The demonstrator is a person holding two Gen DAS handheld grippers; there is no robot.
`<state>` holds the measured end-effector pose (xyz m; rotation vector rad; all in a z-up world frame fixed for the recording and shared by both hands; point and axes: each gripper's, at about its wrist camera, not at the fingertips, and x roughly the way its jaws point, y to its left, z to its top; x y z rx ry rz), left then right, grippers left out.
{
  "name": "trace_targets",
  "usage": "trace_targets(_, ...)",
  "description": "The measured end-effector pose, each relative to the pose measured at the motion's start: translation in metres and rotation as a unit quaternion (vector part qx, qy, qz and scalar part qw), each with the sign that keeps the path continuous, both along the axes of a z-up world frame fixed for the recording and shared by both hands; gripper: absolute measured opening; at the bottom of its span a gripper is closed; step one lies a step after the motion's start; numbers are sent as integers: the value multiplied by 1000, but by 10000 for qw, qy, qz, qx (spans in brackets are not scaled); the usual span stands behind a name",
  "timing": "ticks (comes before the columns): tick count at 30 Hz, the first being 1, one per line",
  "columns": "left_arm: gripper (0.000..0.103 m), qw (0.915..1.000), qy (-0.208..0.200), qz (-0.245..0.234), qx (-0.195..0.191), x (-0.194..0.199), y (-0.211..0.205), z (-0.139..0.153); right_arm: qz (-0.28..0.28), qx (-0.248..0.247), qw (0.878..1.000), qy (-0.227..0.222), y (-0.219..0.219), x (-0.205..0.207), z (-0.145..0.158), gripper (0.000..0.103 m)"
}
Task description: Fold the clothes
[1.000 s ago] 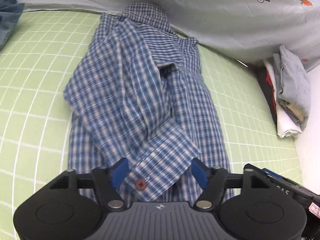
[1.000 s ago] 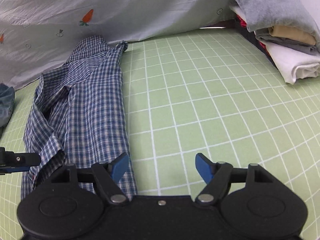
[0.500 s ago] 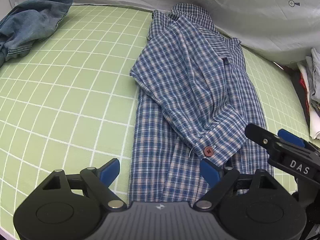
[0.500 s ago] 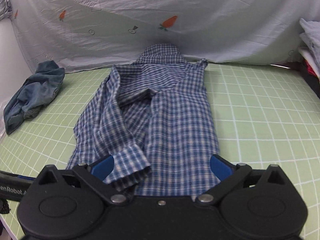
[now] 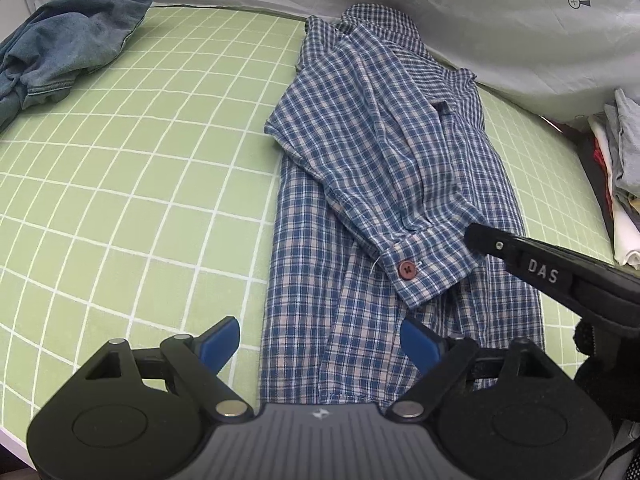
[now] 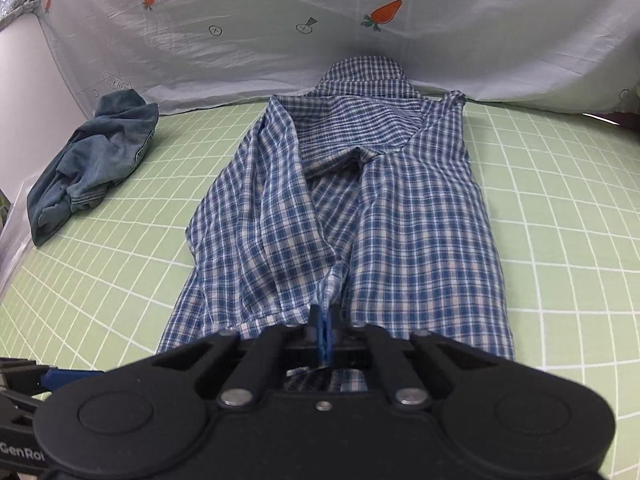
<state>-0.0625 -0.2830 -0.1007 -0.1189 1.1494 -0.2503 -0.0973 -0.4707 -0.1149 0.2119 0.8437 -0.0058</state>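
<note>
A blue plaid shirt point(image 5: 384, 184) lies lengthwise on the green grid mat, sides folded in, a sleeve with a red-buttoned cuff point(image 5: 432, 268) across its front. My left gripper point(image 5: 320, 340) is open and empty over the shirt's near hem. My right gripper point(image 6: 322, 338) is shut on the plaid shirt point(image 6: 360, 220) at its near part, by the cuff. In the left wrist view the right gripper point(image 5: 552, 276) reaches in from the right, its tip at the cuff.
A crumpled denim garment point(image 5: 68, 40) lies at the mat's far left and also shows in the right wrist view point(image 6: 92, 160). A stack of folded clothes point(image 5: 620, 176) sits at the right edge. A white carrot-print sheet point(image 6: 320, 20) hangs behind.
My right gripper swung from the bare mat over to the shirt and closed on it near the cuff. My left gripper let go of the cuff and pulled back toward the hem, open.
</note>
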Motion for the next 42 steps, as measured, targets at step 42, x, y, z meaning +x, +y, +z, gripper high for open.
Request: trace_targets(42,87,9968,459,-344,563,-70,-10,-34,-811,301,9930,801,-16,-146,-25,23)
